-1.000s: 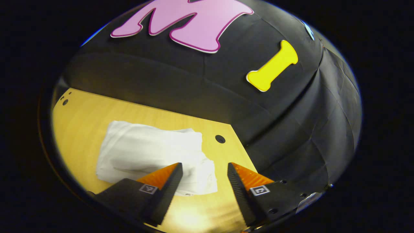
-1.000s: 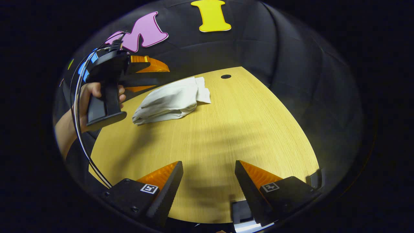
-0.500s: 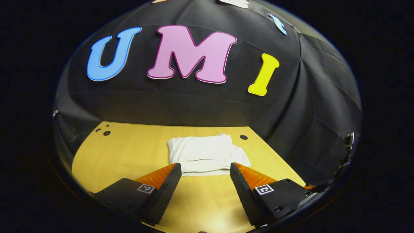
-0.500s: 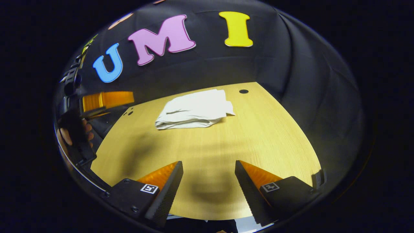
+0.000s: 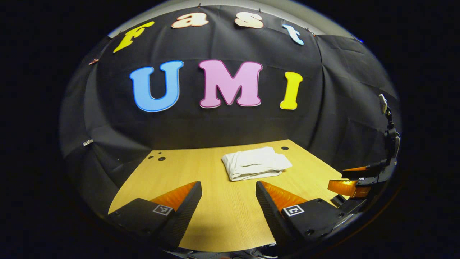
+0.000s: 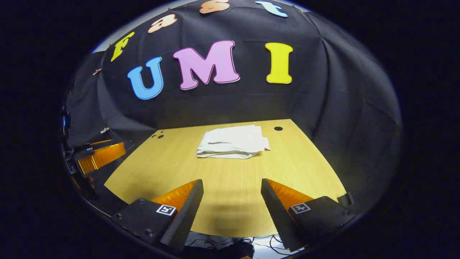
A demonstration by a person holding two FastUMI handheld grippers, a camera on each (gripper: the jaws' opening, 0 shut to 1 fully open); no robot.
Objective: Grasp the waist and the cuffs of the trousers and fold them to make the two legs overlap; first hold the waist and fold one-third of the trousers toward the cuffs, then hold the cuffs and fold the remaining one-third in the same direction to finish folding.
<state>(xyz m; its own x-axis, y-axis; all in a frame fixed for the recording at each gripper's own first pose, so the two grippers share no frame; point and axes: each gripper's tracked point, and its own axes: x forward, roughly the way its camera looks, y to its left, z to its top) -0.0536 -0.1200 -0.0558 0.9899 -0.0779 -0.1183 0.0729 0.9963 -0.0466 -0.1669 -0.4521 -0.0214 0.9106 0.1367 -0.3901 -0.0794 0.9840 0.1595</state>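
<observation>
Trousers (image 5: 254, 164): white, folded down into a compact, layered bundle, lying flat on the table toward its far edge, close to the black cloth wall.
Trousers, right gripper view (image 6: 233, 141): same bundle, thick folded edge facing the camera, one thin corner of cloth poking out on the side nearest the round hole.
Table (image 5: 215, 212): pale wood, bare all around the trousers; a broad stretch of bare top lies between the trousers and both grippers.
Round hole (image 5: 284, 148): dark, set in the table just beyond the trousers, near the far corner, not touching the cloth.
Small holes (image 6: 158, 136): a little cluster at the table's other far corner, well apart from the trousers.
Left gripper (image 5: 228, 189): held over the near edge of the table, well back from the trousers, pointing toward them; jaws spread wide and released, nothing between them.
Right gripper (image 6: 231, 187): also back at the near edge, well apart from the trousers, jaws wide apart and gripping nothing.
Right gripper seen from the left gripper view (image 5: 354, 180): off to the side of the table, clear of the trousers.
Left gripper seen from the right gripper view (image 6: 97, 154): beside the table's edge on the opposite side, away from the trousers.
Shadows: soft, falling on the table just ahead of the right gripper's fingers (image 6: 187, 208).
</observation>
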